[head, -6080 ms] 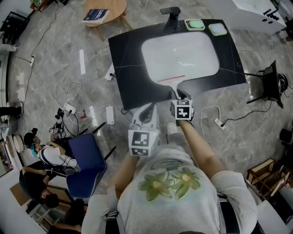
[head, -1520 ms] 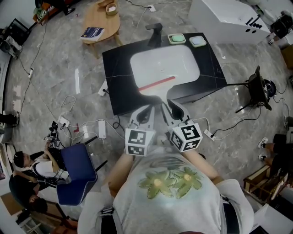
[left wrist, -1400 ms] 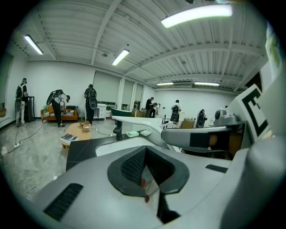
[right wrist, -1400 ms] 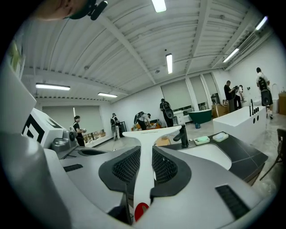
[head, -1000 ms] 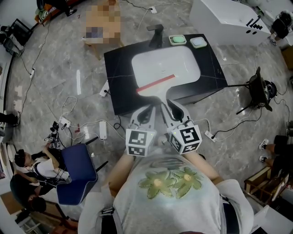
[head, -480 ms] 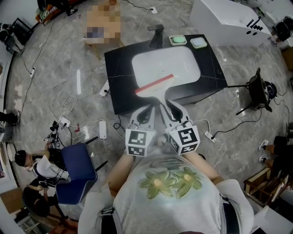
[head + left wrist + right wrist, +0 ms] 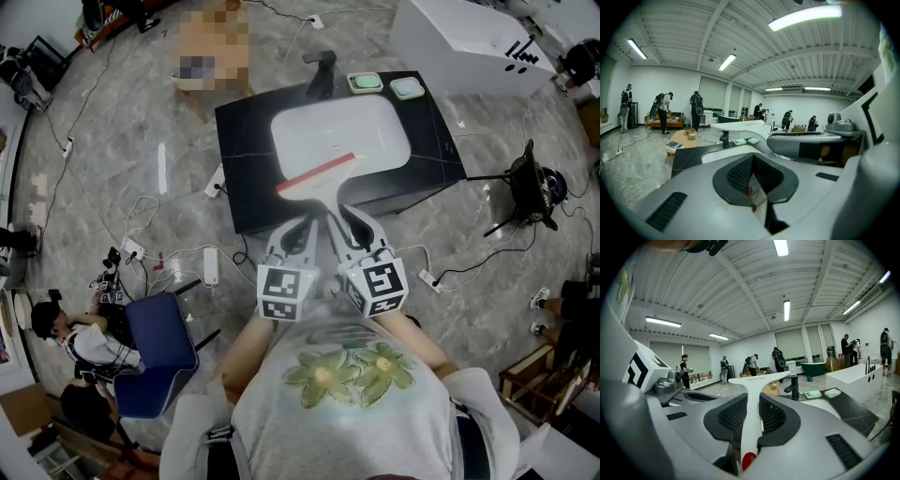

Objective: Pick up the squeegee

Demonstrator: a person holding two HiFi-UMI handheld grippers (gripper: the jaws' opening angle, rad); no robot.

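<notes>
The squeegee [image 7: 319,172] has a white handle and a red blade, and it hangs above the front of the white sink [image 7: 375,131]. My right gripper [image 7: 349,217] is shut on its handle. In the right gripper view the white handle [image 7: 751,420] runs between the dark pads out to the wide head [image 7: 761,376]. My left gripper [image 7: 302,230] is held beside the right one, close to my chest. Its pads [image 7: 740,173] meet with nothing between them.
The sink sits in a black counter [image 7: 253,197] with a black faucet [image 7: 321,70] and two soap dishes [image 7: 364,82] at the back. A blue chair [image 7: 155,342] and cables lie on the floor at left. At right stands a black stand [image 7: 525,178]. A white tub [image 7: 459,37] is behind.
Six seconds ago the right gripper was at the sink's front edge with the squeegee low. It has since come back toward my body with the squeegee raised. Nothing visibly moved in the last second.
</notes>
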